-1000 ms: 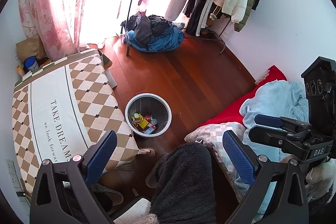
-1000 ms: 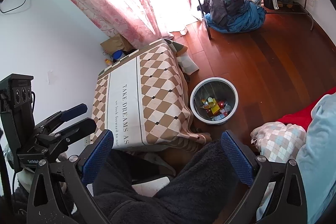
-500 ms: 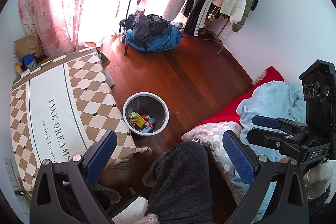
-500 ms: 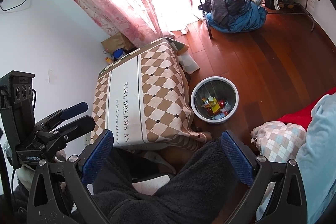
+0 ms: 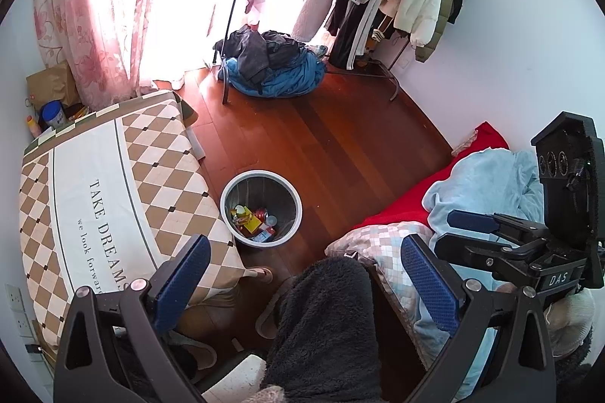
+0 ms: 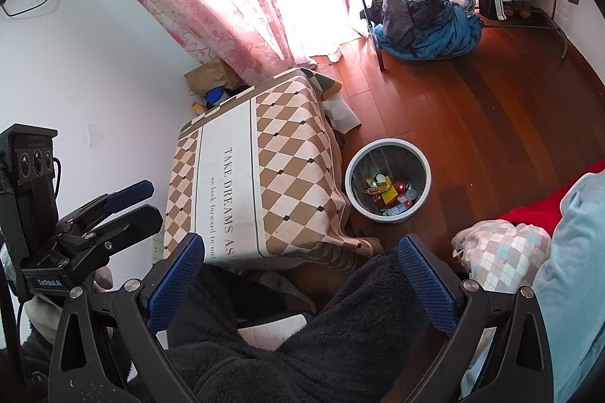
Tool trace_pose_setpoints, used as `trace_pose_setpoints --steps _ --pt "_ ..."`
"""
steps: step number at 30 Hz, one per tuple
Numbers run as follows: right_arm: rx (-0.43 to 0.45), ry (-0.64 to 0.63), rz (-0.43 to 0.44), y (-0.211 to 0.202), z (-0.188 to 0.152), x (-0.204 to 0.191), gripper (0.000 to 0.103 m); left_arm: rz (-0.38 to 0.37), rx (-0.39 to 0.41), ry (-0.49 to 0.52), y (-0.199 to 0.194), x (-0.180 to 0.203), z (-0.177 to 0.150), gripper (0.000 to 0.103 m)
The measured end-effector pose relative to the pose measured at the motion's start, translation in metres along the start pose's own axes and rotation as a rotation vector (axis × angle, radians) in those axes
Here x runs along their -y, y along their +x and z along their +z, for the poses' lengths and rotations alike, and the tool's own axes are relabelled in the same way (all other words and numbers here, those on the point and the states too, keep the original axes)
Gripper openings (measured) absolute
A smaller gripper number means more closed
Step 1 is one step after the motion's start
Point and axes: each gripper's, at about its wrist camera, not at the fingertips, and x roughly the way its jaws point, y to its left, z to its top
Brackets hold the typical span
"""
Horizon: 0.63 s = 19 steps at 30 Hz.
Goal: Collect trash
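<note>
since a second ago: both views have drifted a little; the bin [image 5: 261, 208] sits slightly further left and higher in my left view, nothing else has shifted.
left gripper [image 5: 306, 285]: jaws spread wide, nothing between them, held up over my lap.
right gripper [image 6: 300, 285]: spread just as wide, also empty.
trash [image 6: 389, 193]: wrappers, a red can and small bottles lie in the bottom of the bin, on the wood floor just beside the checked tablecloth [image 6: 264, 168].
handling: i judge the bin light and stiff; its rim looks the best place to pinch. the wrappers are thin and crinkly and the can could roll or dent.
left view only: the right gripper in profile against the blue blanket [image 5: 487, 183].
right view only: the left gripper against the white wall; the table's far corner.
</note>
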Motion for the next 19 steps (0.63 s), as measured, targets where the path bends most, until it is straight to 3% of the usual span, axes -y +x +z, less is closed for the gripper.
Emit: trace_pose_setpoints --steps 19 --pt "0.001 0.000 0.001 0.0004 -0.0008 -0.0026 0.103 -0.021 -0.002 -0.001 -0.0025 0.0016 0.0000 0.103"
